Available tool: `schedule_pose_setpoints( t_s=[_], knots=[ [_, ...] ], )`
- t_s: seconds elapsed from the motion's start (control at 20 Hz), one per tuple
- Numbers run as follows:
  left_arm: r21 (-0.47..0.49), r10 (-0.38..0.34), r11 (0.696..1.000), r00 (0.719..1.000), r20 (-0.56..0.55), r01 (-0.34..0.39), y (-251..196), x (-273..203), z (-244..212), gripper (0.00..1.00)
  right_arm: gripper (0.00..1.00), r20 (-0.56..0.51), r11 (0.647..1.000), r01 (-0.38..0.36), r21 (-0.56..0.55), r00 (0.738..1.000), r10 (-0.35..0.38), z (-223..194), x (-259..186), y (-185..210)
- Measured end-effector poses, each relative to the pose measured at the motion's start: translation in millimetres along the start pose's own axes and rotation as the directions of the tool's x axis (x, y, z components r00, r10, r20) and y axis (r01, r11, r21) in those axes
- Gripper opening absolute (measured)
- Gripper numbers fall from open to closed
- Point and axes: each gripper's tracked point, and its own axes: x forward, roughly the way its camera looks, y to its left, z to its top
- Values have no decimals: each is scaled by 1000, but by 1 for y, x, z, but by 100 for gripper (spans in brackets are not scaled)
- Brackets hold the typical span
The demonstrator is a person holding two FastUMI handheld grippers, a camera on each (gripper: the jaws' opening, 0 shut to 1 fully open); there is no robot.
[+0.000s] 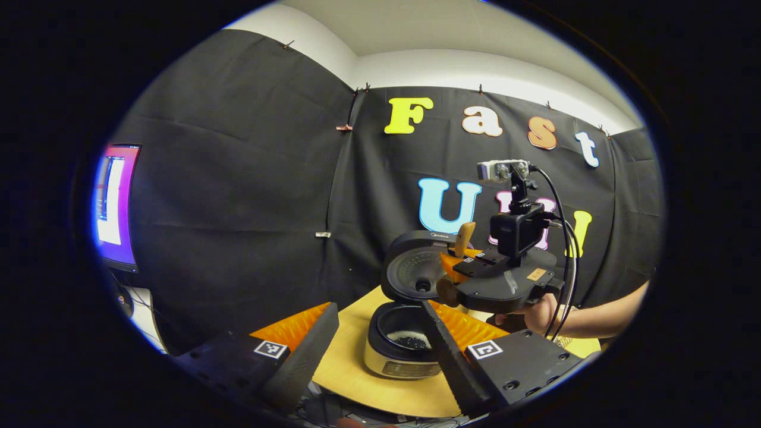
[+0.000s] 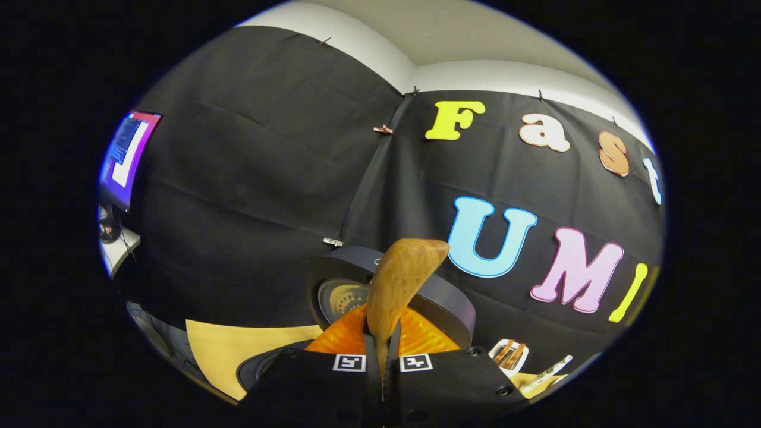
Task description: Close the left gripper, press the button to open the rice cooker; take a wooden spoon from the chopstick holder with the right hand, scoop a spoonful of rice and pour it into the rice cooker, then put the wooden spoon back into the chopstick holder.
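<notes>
The rice cooker [image 1: 399,356] stands on the tan table with its lid [image 1: 416,267] raised, and white rice lies in the pot. My left gripper [image 1: 374,348] is open, low in front of the cooker, its fingers either side of the pot. In the left gripper view a hand [image 1: 538,312] holds my right gripper [image 1: 455,264] above the pot's right rim. That gripper [image 2: 383,326] is shut on the wooden spoon [image 2: 401,279]. One spoon end [image 1: 464,236] points up and the rounded end [image 1: 446,292] hangs below the fingers. The cooker lid [image 2: 440,300] shows just behind the spoon.
A white holder [image 2: 507,354] with wooden utensils stands low at the right, with a thin stick-like item [image 2: 547,365] beside it. A lit monitor [image 1: 116,202] stands at the far left. The tan table [image 1: 345,362] ends close under my left gripper.
</notes>
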Motion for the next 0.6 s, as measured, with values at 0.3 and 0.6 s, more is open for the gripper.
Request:
schedule_pose_setpoints(
  t_s=[0.3, 0.6],
  knots=[
    [10, -32, 999, 999, -9, 32, -21, -4, 5, 94, 6, -3, 984, 21, 176, 1000, -20, 6, -20, -16],
    [37, -72, 997, 997, -5, 73, -57, -6, 19, 94, 6, -21, 889, 43, 455, 999, -38, 21, -52, -51]
  ],
)
